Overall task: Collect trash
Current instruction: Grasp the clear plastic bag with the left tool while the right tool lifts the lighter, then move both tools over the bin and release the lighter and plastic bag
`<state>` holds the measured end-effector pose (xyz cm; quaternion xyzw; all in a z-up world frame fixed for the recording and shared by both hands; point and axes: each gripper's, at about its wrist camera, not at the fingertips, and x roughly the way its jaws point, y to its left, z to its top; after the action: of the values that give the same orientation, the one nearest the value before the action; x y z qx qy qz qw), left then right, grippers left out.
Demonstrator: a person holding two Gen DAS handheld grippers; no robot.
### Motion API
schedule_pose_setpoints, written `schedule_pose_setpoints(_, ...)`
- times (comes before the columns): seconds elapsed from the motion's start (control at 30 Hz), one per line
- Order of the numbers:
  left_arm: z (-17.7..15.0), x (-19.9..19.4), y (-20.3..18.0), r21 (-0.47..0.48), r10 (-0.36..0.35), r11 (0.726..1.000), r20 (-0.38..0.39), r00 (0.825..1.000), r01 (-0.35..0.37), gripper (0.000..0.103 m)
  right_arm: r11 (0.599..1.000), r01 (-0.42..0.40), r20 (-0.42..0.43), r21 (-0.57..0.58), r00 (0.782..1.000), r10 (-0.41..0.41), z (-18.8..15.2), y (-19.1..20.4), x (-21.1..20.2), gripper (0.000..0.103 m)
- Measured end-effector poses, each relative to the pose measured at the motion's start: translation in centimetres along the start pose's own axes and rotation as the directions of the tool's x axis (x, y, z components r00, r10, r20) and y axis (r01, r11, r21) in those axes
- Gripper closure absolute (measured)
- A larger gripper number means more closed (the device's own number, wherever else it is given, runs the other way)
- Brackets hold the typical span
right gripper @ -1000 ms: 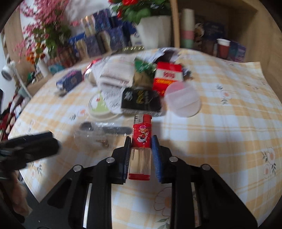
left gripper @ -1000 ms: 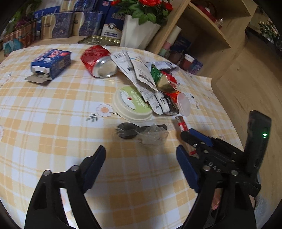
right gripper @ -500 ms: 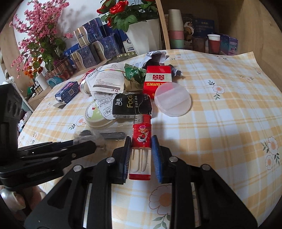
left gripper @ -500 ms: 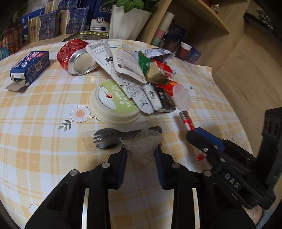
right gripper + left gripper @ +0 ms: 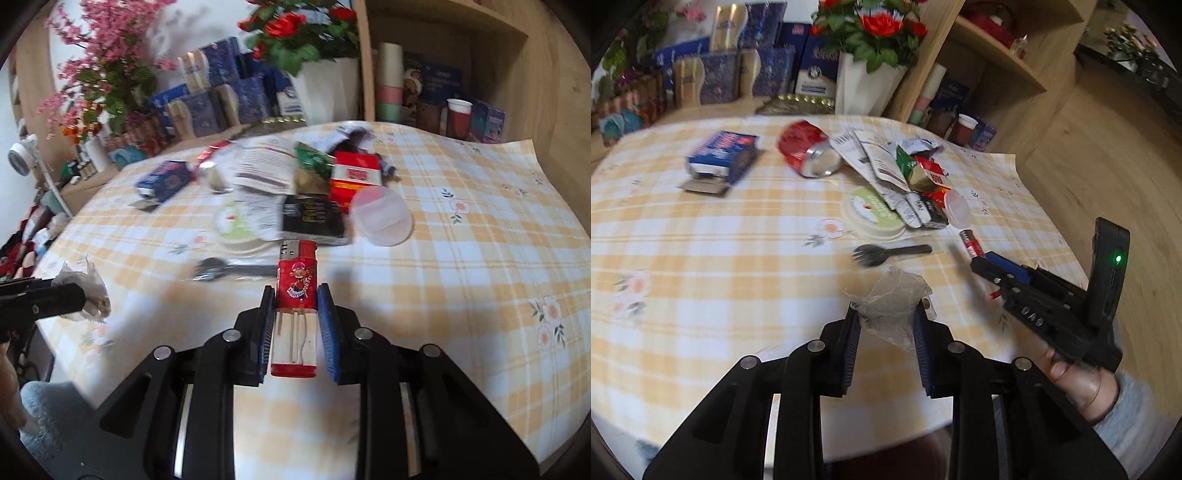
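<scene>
left tool (image 5: 886, 328) grips clear wrapper (image 5: 894, 303); right tool (image 5: 297, 314) clamps red lighter (image 5: 296, 291); writing blurred

Crinkled clear plastic wrapper (image 5: 894, 306) between matt black grippers. Glossy red plastic lighter (image 5: 295, 306), clear lower body. Smooth printed check tablecloth (image 5: 701, 266). On it: shiny metal can (image 5: 809, 155), matt black plastic fork (image 5: 886, 254), paper sheets (image 5: 871, 158), frosted plastic lid (image 5: 382, 216). Beyond: matt wood shelf (image 5: 1008, 70).
</scene>
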<state>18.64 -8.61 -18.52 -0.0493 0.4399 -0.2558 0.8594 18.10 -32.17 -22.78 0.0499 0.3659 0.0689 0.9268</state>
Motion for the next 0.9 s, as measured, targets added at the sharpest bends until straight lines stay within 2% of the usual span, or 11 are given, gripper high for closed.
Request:
schedule_pose_setpoints(0.23, -4.7, -7.0, 2.8, -0.055, 0.011, 0.998, 0.020, 1.000, -0.010, 0.076, 0.997, -0.082, 0.002, -0.008, 0.997, 0.082, -3.3, 4.2, -4.8, 0.077)
schedule_pose_setpoints(0.4, -8.6, -9.5, 3.7, -0.087, 0.006, 0.996, 0.028, 1.000, -0.003, 0.076, 0.989, -0.146, -0.055, -0.008, 0.988, 0.146, -7.3, 7.3, -6.8, 0.077)
schedule_pose_setpoints(0.53, -10.7, -10.3, 4.3, -0.106, 0.021, 0.994, 0.031, 0.999, -0.018, 0.076, 0.986, -0.164, -0.130, -0.038, 0.979, 0.157, -10.4, 9.3, -6.7, 0.077)
schedule_pose_setpoints(0.7, -12.6, -11.2, 4.6, -0.115, 0.020, 0.993, 0.033, 0.999, -0.016, 0.076, 0.985, -0.171, -0.211, -0.020, 0.964, 0.163, -13.7, 10.6, -5.7, 0.077)
schedule_pose_setpoints(0.9, -13.3, -11.9, 4.2, -0.102, 0.015, 0.995, 0.048, 0.999, -0.010, 0.076, 0.988, -0.151, -0.297, 0.027, 0.943, 0.152, -15.4, 10.2, -3.5, 0.077)
